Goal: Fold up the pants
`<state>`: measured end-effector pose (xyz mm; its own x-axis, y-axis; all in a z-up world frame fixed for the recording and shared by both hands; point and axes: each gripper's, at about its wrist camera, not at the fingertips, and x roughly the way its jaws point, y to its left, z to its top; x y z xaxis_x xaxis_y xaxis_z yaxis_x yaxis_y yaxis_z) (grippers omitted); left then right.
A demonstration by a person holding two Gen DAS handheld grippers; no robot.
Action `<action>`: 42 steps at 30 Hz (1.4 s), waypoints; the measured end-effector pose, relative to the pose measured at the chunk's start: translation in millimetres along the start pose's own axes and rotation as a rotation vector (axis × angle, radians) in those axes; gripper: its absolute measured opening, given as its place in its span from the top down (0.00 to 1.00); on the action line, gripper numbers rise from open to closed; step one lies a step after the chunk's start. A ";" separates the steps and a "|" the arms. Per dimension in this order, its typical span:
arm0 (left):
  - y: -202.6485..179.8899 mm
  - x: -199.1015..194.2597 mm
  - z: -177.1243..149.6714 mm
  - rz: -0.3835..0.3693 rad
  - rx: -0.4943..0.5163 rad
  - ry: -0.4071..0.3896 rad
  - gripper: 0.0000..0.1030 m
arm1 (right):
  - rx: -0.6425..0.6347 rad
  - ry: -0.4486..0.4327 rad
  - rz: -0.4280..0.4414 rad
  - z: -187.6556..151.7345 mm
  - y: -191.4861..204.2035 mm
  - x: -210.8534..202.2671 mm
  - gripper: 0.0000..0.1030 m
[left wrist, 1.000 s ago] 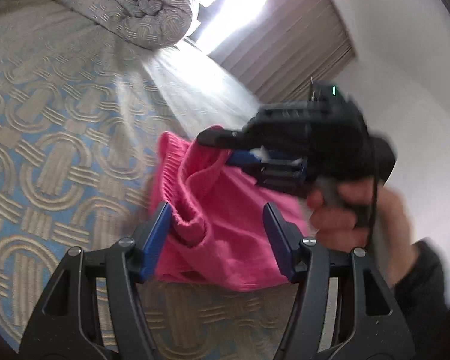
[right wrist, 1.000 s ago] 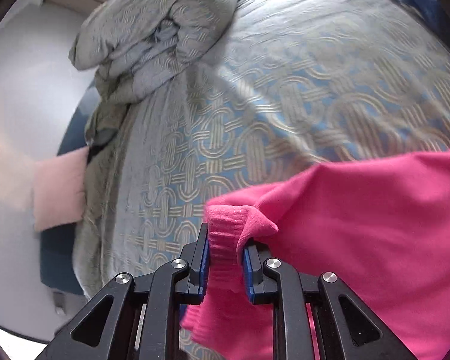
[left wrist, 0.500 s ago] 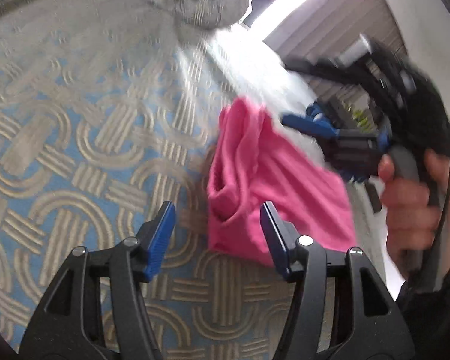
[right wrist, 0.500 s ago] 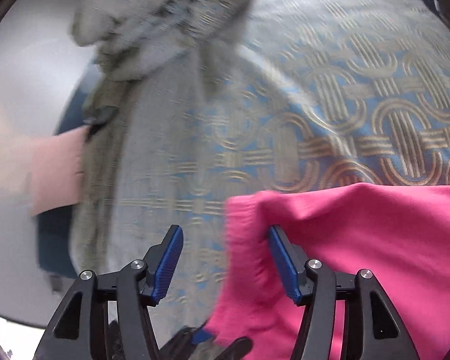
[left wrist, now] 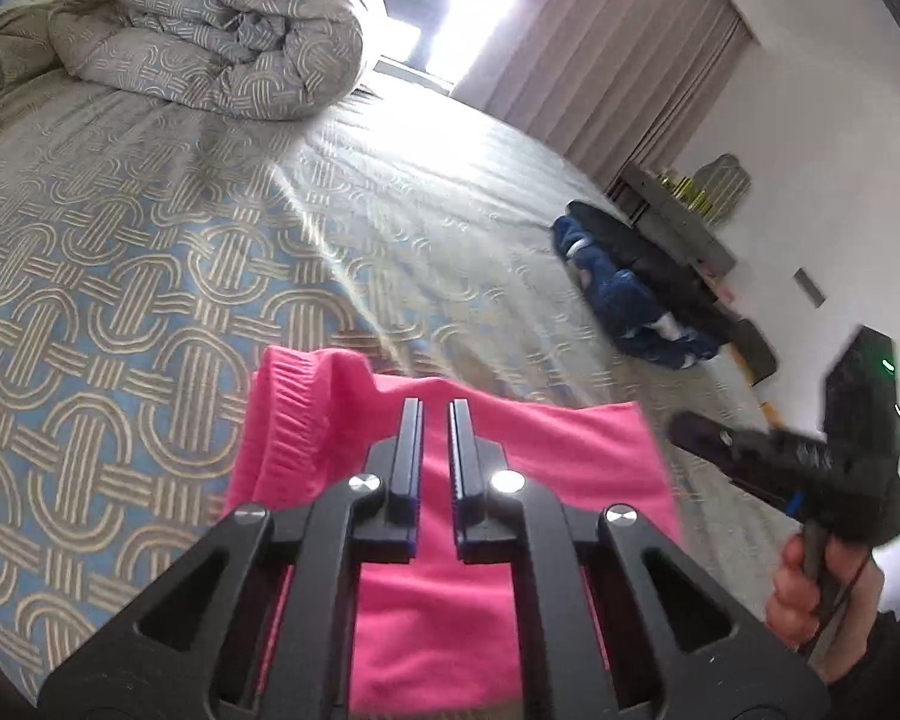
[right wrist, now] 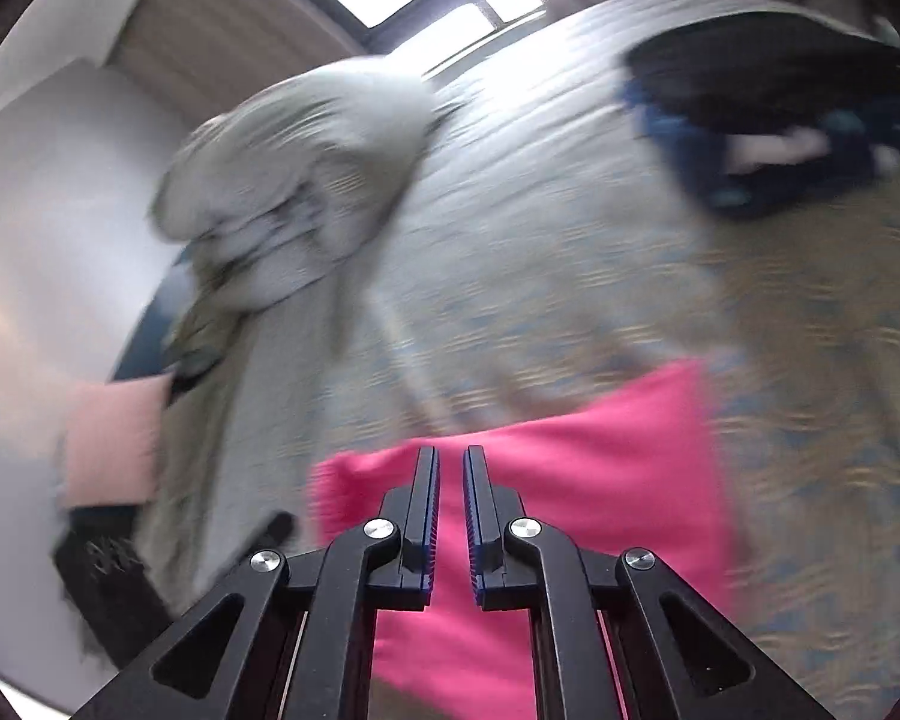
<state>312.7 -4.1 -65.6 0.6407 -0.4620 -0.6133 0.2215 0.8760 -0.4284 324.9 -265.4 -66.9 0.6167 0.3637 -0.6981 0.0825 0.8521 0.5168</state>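
- Pink pants [left wrist: 498, 450] lay folded into a compact rectangle on the patterned bedspread [left wrist: 120, 300], filling the lower middle of both wrist views, with the ribbed waistband edge at the bundle's left side in the left view.
- Left gripper [left wrist: 435, 414] hovered over the pants with its jaws drawn nearly together and nothing between them; the jaws had just been closing, on no cloth.
- Right gripper [right wrist: 450, 459] likewise sat above the pink cloth, jaws almost touching and empty, having just closed as well; its view was smeared by motion blur.
- In the left view the right gripper appeared at the lower right edge of the frame, held by a hand [left wrist: 810, 588], clear of the pants.
- The fabric looked like soft, light knit: limp, easily bunched, likely to sag and unfold if lifted by one point, not slippery or fragile.
- Best hold, by my judgement, would be a pinch through all layers at two corners of one short edge, the thicker waistband giving the firmest bite.
- A rolled duvet [left wrist: 210, 42] sat at the upper left, and a dark blue and black heap of clothes [left wrist: 636, 294] at the right, both well apart from the pants.
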 end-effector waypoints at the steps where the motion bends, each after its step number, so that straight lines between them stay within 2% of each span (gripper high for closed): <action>1: 1.9 8.2 -4.0 0.035 0.009 0.021 0.91 | -0.032 -0.011 -0.034 -3.5 -4.6 0.0 0.93; 3: 13.6 22.7 -11.1 0.081 -0.007 0.060 0.91 | -0.107 -0.003 -0.100 -14.4 -12.5 10.7 0.93; 5: 27.8 35.0 -13.4 0.115 -0.037 0.092 0.92 | -0.132 0.014 -0.128 -26.0 -21.0 23.2 0.93; 8: 51.3 40.4 -17.7 0.056 -0.088 0.088 0.96 | -0.194 0.005 -0.191 -40.4 -33.6 39.4 0.96; 11: 61.7 35.5 -14.9 0.000 -0.119 0.076 0.96 | -0.232 -0.033 -0.196 -44.2 -33.9 40.2 0.97; 14: 79.7 21.8 -13.3 -0.066 -0.211 0.029 0.96 | -0.258 -0.044 -0.199 -44.9 -33.1 40.2 0.97; 15: 82.7 15.3 -12.9 -0.074 -0.231 0.014 0.96 | -0.255 -0.043 -0.195 -44.9 -33.7 39.3 0.97; 17: 89.9 0.6 -7.6 -0.010 -0.246 -0.027 0.93 | -0.241 -0.035 -0.189 -44.2 -35.6 42.3 0.97; 19: 91.7 -9.2 -1.4 -0.013 -0.258 -0.047 0.93 | -0.233 -0.029 -0.197 -45.2 -33.0 44.2 0.97; 21: 79.8 -15.4 7.1 -0.014 -0.223 -0.060 0.93 | -0.223 -0.019 -0.198 -44.7 -29.2 43.5 0.92; 25: 32.9 -1.1 16.9 0.020 -0.027 -0.038 0.93 | -0.182 -0.040 -0.169 -44.9 -21.3 29.9 0.87; 28: 27.2 4.8 1.2 0.032 0.006 -0.025 0.93 | -0.206 -0.132 -0.205 -51.7 -14.0 8.7 0.87; 30: 27.1 0.3 -13.0 0.011 0.021 -0.048 0.93 | -0.206 -0.156 -0.240 -63.7 -15.8 -1.8 0.87; 32: 22.5 -0.6 -29.8 0.080 0.103 -0.029 0.93 | -0.227 -0.153 -0.276 -78.7 -19.5 -6.7 0.87; 34: 24.9 12.4 -41.3 0.176 0.151 0.042 0.93 | -0.262 -0.114 -0.308 -89.1 -23.9 -2.2 0.87; 38: 51.0 16.8 -36.5 0.136 0.030 0.086 0.96 | -0.227 -0.069 -0.266 -89.3 -41.6 7.1 0.88; 42: 42.5 21.2 -38.1 0.180 0.084 0.093 0.96 | -0.195 -0.050 -0.243 -86.7 -44.7 7.4 0.88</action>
<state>307.7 18.0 -122.1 0.6057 -0.3040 -0.7354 0.1722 0.9523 -0.2519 257.9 -268.1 -138.2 0.6356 0.1262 -0.7616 0.0835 0.9695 0.2302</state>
